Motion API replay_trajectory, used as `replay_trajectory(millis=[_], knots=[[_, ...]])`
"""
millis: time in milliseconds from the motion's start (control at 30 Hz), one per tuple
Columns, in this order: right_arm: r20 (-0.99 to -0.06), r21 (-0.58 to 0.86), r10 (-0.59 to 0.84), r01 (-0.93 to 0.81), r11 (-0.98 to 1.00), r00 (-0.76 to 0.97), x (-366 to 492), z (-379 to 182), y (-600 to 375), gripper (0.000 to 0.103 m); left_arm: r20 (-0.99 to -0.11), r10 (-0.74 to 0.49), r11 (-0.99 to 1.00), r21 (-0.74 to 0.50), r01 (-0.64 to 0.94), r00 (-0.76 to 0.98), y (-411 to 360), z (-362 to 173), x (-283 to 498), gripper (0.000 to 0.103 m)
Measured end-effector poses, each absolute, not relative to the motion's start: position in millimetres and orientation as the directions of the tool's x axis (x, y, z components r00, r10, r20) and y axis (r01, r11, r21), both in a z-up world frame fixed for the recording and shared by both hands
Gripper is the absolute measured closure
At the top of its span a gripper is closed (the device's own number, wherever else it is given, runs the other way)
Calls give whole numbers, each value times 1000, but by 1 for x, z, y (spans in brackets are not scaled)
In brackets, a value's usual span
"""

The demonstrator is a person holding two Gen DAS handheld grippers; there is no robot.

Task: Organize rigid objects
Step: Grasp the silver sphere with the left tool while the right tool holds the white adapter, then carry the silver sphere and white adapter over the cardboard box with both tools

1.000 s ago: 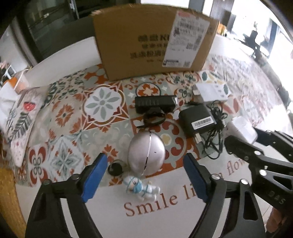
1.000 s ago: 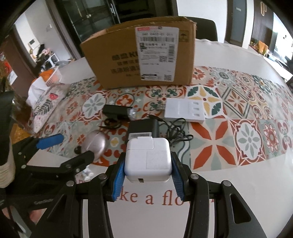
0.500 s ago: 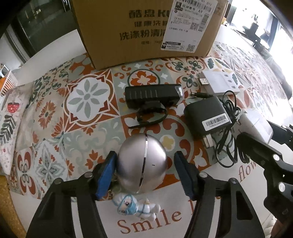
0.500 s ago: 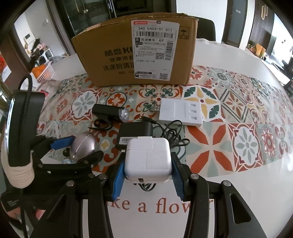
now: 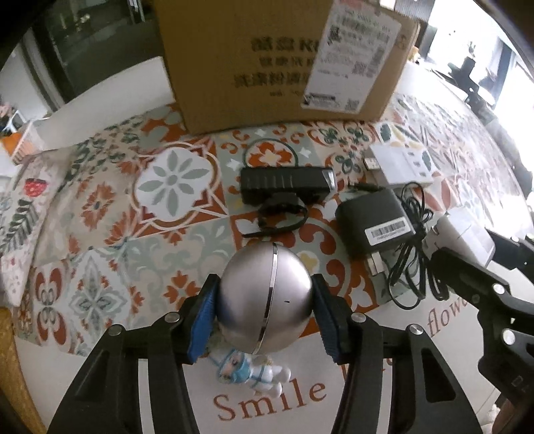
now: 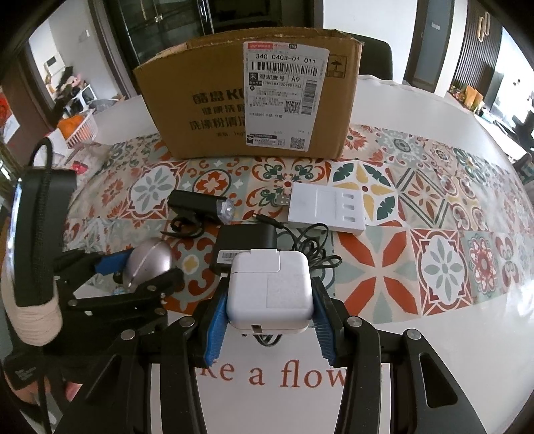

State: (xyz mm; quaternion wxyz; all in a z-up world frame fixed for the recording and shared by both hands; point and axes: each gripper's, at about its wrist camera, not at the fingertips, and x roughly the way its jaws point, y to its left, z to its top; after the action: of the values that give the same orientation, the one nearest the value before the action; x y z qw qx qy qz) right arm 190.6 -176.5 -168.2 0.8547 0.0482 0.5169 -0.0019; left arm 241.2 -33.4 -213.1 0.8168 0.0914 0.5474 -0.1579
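Silver sphere (image 5: 265,297) in left claw (image 5: 263,320); one white charger (image 6: 271,290) in right claw (image 6: 269,317).

I see a patterned tablecloth (image 6: 440,267) in orange, green and white tiles covering the table, with a plain white border (image 5: 300,407) carrying red-brown lettering. At the far left I make out a white basket (image 6: 81,130) holding something orange, and dark glass doors (image 6: 167,30) behind.

A metal sphere (image 5: 265,297) sits between the left gripper's (image 5: 263,315) fingers, a figurine (image 5: 250,370) below it, a bike light (image 5: 287,183) ahead, a cardboard box (image 5: 280,63) beyond.
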Motion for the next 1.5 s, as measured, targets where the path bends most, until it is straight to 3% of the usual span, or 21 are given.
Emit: replay_trajectory(millis=[567,1500], knots=[[-818,123,90,19,992,568,179,-114,-176,57,-850,-175,962,-40,271,497,-14,-124,225,49],[-632,129,93,-13,991,769,197,-4,-192,57,-709,-235,954,-35,299,665,-29,-10,251,49]])
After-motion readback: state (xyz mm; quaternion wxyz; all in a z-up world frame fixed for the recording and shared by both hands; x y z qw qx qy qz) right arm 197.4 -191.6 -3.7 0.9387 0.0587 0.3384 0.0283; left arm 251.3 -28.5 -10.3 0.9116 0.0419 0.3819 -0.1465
